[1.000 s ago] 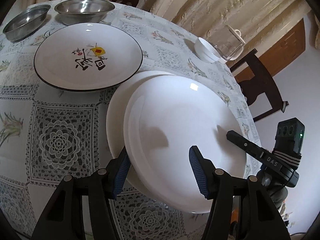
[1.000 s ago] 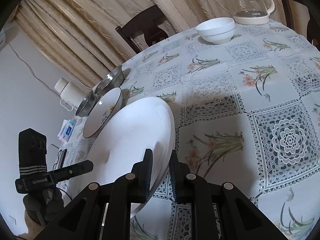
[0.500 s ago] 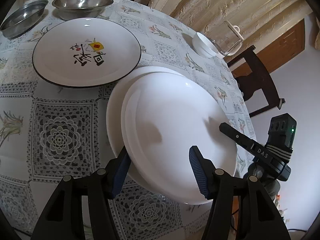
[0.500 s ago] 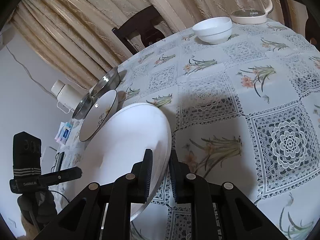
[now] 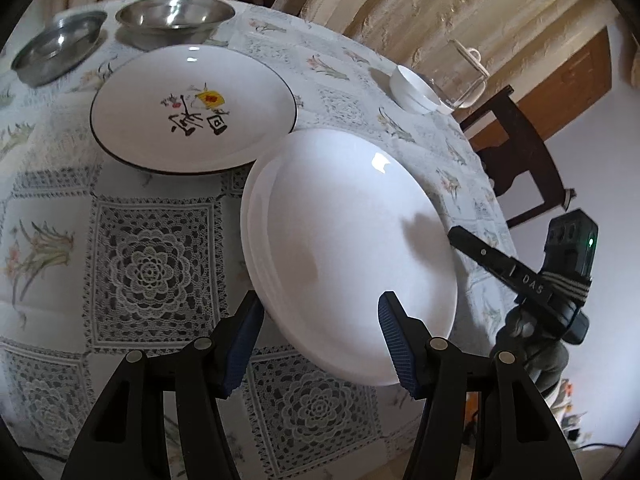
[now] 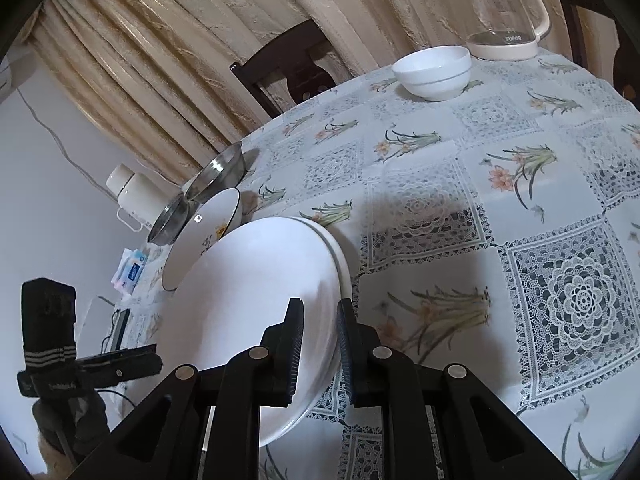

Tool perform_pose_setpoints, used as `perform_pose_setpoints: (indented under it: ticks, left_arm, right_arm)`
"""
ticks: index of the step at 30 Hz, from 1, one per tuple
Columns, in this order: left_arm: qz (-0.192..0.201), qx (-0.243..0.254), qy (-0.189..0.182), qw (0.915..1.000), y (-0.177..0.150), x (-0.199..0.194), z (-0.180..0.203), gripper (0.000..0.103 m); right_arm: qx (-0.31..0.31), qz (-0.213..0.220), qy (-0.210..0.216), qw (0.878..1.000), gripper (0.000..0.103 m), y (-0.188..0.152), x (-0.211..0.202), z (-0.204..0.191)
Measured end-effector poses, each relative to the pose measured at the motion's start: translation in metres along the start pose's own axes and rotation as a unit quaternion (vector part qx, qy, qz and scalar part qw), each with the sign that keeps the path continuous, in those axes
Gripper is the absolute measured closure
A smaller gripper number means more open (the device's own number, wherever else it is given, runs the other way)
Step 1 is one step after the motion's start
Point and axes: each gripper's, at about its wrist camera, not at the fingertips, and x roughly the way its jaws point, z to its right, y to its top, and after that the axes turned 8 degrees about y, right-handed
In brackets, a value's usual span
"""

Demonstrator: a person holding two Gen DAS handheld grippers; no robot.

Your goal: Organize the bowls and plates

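White plate (image 6: 248, 300) rim clamped between right jaws.

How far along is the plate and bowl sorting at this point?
Early to midway. Done: nothing fully stacked that I can confirm. In hand: the right tool is shut on the top white plate, which sits almost squarely over a second white plate; the left tool is open beside it. Left: the patterned plate, two steel bowls and the white bowl all stand apart.
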Motion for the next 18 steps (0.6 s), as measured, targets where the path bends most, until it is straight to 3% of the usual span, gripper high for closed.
perform_pose_setpoints:
  ticks: [7,18]
  left_arm:
    - [0.012,0.031,0.017,0.9993,-0.006,-0.004,0.007,0.043]
    - [0.024,0.013,0.021,0.9994,-0.012,-0.013,-0.008,0.043]
  right_arm:
    - [0.019,0.004,-0.009,1.000,0.084,-0.001,-0.004,0.009]
    - [0.032,0.006,-0.010,0.999,0.083,-0.004,-0.007,0.016]
